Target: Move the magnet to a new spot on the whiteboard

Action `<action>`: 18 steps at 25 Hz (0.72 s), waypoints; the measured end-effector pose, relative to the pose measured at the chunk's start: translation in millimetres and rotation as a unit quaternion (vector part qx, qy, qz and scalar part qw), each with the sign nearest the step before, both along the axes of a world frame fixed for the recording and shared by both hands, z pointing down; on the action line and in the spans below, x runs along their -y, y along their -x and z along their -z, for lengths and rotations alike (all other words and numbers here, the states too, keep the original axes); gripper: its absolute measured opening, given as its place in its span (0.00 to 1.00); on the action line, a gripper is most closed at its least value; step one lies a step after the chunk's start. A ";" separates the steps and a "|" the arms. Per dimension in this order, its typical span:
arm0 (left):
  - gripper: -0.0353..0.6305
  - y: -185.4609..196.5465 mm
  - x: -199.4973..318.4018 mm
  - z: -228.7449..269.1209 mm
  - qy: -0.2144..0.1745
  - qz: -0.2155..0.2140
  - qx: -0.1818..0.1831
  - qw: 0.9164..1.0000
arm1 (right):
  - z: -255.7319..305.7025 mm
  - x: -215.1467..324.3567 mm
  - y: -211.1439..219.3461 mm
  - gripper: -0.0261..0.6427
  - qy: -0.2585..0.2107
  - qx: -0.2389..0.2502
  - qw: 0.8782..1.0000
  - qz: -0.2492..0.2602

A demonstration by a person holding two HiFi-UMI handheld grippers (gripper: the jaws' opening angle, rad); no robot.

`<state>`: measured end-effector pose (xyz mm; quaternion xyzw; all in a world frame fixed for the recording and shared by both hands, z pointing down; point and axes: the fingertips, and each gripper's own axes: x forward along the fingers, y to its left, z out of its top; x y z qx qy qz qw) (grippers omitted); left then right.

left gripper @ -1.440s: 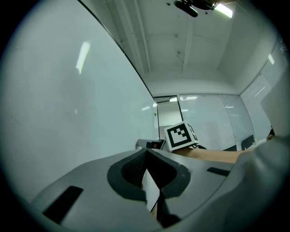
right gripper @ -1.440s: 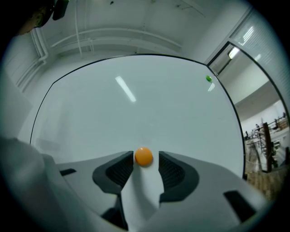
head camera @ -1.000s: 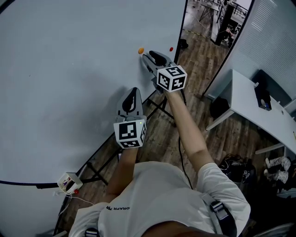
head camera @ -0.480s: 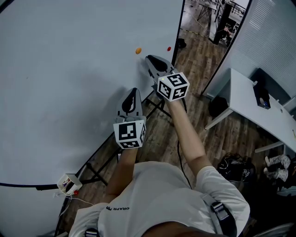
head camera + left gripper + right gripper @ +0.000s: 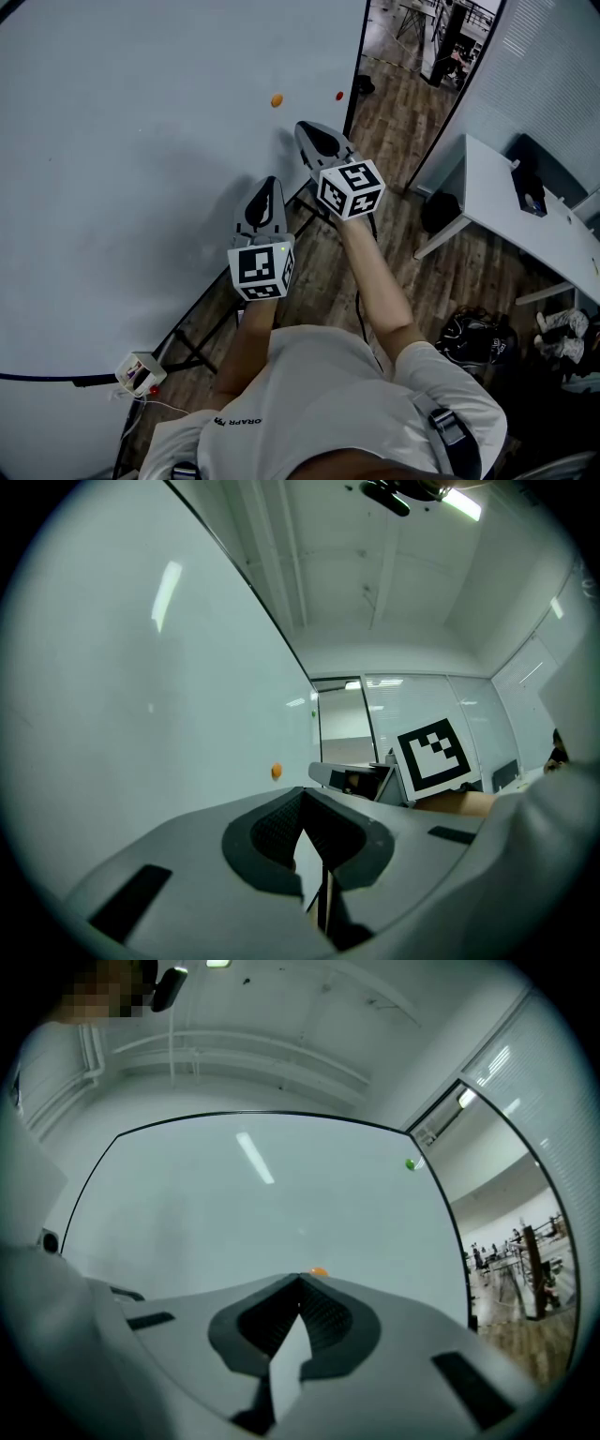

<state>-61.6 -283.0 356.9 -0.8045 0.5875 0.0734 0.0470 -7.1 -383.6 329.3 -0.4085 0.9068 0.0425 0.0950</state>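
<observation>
The right gripper [image 5: 302,129] has pulled back from the orange magnet [image 5: 277,100], jaws pressed together and empty; the magnet sits alone near the whiteboard [image 5: 141,141] right edge, so placing seems done

Magnet [image 5: 277,100] sits on the whiteboard [image 5: 141,141], just beyond my right gripper [image 5: 302,128] and not touching it. My left gripper [image 5: 271,182] is lower down and nearer me. There's a table [image 5: 497,202] off to the right.

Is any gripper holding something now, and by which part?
Nothing is held. The right gripper is shut and empty; the orange magnet sits on the whiteboard beyond its tip. The left gripper is also shut and empty.
</observation>
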 end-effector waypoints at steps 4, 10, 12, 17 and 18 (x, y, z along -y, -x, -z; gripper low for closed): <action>0.06 -1.2 1.0 2.0 -0.001 -0.001 -0.001 1.000 | 2.6 -8.9 -2.4 0.06 -0.003 0.004 1.000 -0.001; 0.06 -3.5 0.6 3.0 -0.001 -0.004 0.000 1.000 | 2.3 -19.1 -6.1 0.06 0.001 0.015 1.000 -0.004; 0.06 -3.9 0.5 2.5 0.000 -0.006 0.000 1.000 | 1.5 -22.5 -7.0 0.06 0.001 0.015 1.000 -0.006; 0.06 -4.5 0.2 0.3 0.000 -0.008 -0.002 1.000 | -2.4 -30.4 -7.0 0.06 -0.003 0.008 1.000 -0.012; 0.06 -4.7 0.2 0.2 0.001 -0.009 -0.001 1.000 | -3.0 -31.9 -7.6 0.06 -0.002 0.009 1.000 -0.012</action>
